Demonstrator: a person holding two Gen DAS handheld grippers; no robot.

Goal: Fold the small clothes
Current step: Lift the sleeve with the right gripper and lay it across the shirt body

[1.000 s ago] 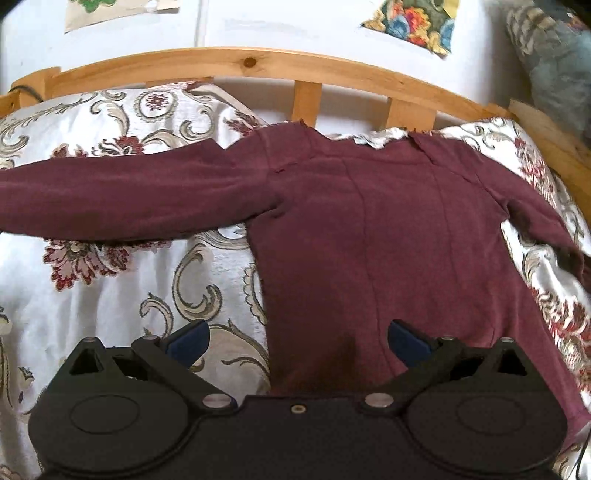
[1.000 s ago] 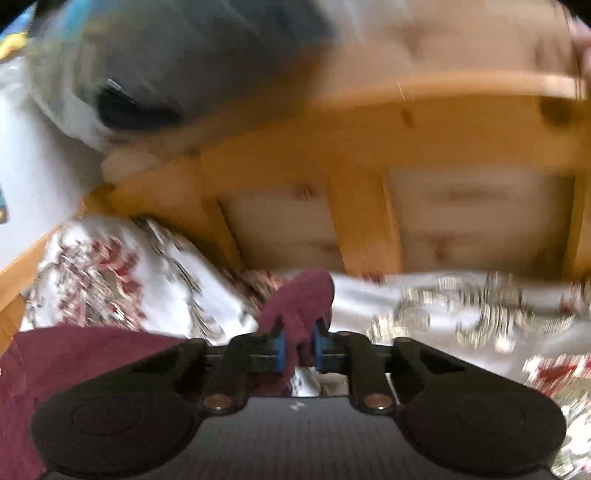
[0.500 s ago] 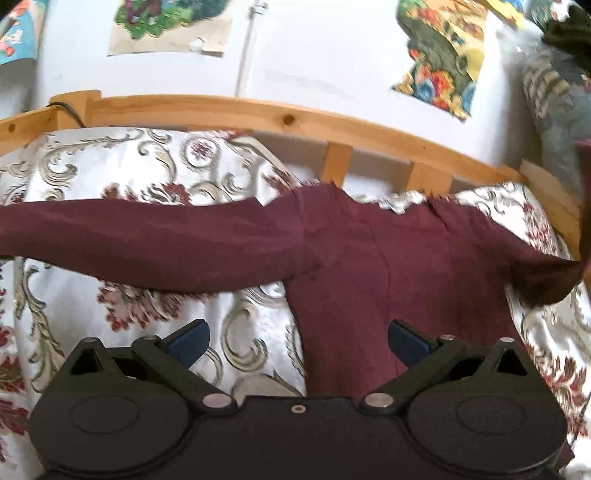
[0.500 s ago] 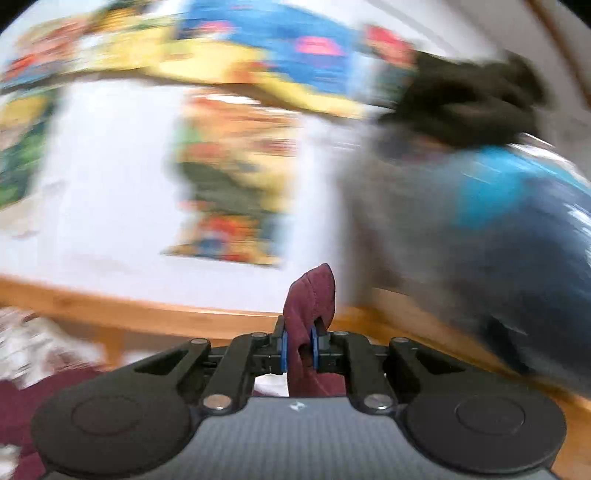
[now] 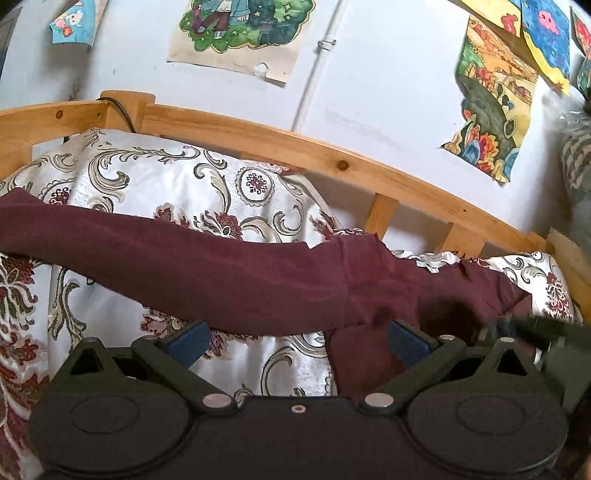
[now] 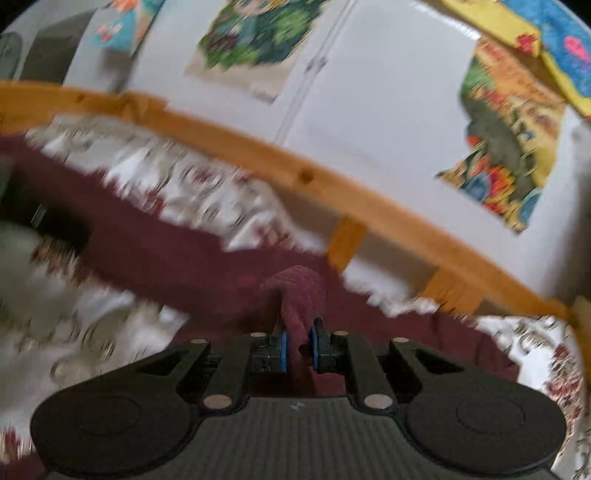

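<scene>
A dark red long-sleeved top (image 5: 369,280) is lying on a bed covered with a white bedspread (image 5: 155,184) patterned in grey scrolls and red flowers, with a wooden bed rail (image 5: 295,147) running behind it and paper drawings (image 5: 236,33) hanging on the white wall above. One sleeve (image 5: 147,254) is stretching out flat across the bedspread toward the left of the left wrist view, while the body of the top is lying to the right, partly bunched. The left gripper (image 5: 295,338) is hovering above the bedspread with its blue-padded fingers (image 5: 188,339) standing wide apart and gripping nothing; the lower edge of the sleeve is passing just beyond them. The right gripper (image 6: 298,349) is pinching a fold of the dark red cloth (image 6: 299,295) between its nearly closed blue pads, the fabric sticking up above the fingertips. In the left wrist view, the right gripper is showing as a dark blurred shape at the right edge, over the body of the top. The right wrist view is blurred.
</scene>
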